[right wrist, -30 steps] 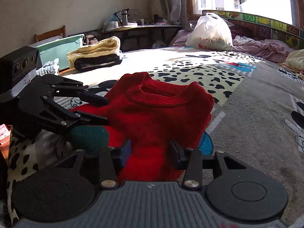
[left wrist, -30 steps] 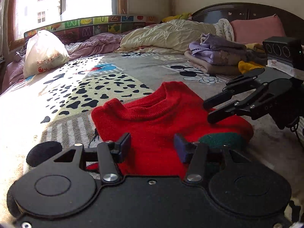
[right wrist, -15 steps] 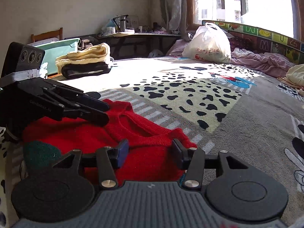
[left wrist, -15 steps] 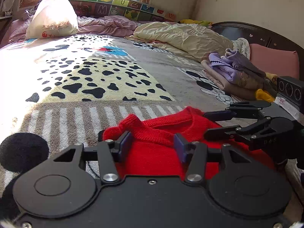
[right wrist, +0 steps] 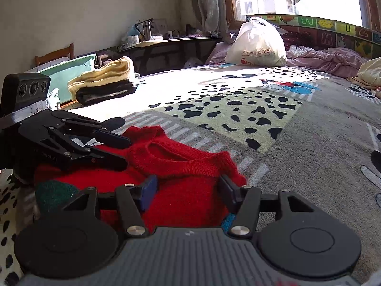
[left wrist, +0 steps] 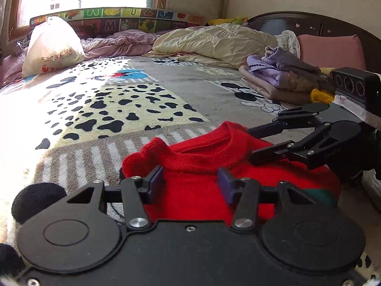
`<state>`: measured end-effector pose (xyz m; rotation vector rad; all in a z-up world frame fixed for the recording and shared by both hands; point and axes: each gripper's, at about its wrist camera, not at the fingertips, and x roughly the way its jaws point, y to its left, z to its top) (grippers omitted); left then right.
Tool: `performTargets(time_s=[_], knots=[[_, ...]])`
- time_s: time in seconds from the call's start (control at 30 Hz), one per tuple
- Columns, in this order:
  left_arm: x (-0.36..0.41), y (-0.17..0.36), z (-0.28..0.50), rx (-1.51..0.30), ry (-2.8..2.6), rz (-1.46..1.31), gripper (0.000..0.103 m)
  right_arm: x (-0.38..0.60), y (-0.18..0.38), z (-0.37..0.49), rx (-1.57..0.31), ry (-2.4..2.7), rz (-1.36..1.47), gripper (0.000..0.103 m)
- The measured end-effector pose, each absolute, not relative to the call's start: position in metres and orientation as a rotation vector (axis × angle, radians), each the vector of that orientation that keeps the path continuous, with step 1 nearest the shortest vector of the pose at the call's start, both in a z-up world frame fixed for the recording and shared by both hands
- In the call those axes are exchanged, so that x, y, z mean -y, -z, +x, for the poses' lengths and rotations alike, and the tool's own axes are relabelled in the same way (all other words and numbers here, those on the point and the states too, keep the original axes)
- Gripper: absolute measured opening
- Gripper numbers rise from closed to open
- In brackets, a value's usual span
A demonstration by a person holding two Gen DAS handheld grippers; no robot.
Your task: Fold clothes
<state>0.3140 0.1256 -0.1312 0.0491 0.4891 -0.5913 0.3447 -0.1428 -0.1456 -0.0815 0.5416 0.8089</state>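
Patterned bedspread (left wrist: 147,109) covers the bed and carries a folded red sweater (left wrist: 202,178). Left of the sweater's collar, the left gripper (left wrist: 190,183) is released, pads spread above the knit. Right of the collar, the right gripper (right wrist: 185,188) is likewise released, holding nothing.

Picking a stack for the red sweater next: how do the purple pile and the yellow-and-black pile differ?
The purple pile is rumpled, several lilac and tan pieces heaped by the pink pillow; the yellow-and-black pile is two thick, neatly folded pieces near the bed's edge by the teal bin. The purple pile sits in shade, the other in sunlight. Both rest on the bed.
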Motion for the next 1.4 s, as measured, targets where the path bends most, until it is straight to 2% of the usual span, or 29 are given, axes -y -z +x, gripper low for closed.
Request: performTargets(time_s=[0.17, 0.37, 0.43, 0.5, 0.7, 0.83, 0.93, 1.07, 1.2, 1.4], knots=[[-0.136, 0.114, 0.28, -0.4, 0.673, 0.029, 0.049, 0.153, 0.131, 0.311, -0.45, -0.851, -0.097, 0.056], [-0.119, 0.133, 0.238, -0.469, 0.748, 0.174, 0.05, 0.153, 0.121, 0.254, -0.384, -0.938, -0.229, 0.056], [-0.11, 0.143, 0.237, -0.495, 0.73, 0.232, 0.051, 0.147, 0.128, 0.256, -0.422, -0.944, -0.211, 0.058], [-0.107, 0.146, 0.239, -0.502, 0.722, 0.243, 0.051, 0.145, 0.145, 0.265, -0.495, -0.937, -0.162, 0.064], [-0.108, 0.149, 0.238, -0.496, 0.719, 0.25, 0.052, 0.15, 0.149, 0.258, -0.506, -0.884, -0.121, 0.064], [-0.121, 0.14, 0.24, -0.517, 0.686, 0.07, 0.054, 0.151, 0.143, 0.251, -0.525, -0.807, -0.076, 0.065], [-0.133, 0.133, 0.239, -0.507, 0.592, -0.112, 0.059, 0.159, 0.136, 0.245, -0.544, -0.697, -0.022, 0.074], [-0.149, 0.13, 0.239, -0.519, 0.437, -0.325, 0.067, 0.195, 0.143, 0.255, -0.639, -0.64, 0.343, 0.077], [-0.163, 0.132, 0.242, -0.547, 0.307, -0.501, 0.068, 0.214, 0.158, 0.266, -0.673, -0.602, 0.596, 0.082], [-0.175, 0.154, 0.261, -0.667, 0.283, -0.674, 0.068, 0.194, 0.177, 0.289, -0.733, -0.621, 0.621, 0.082]])
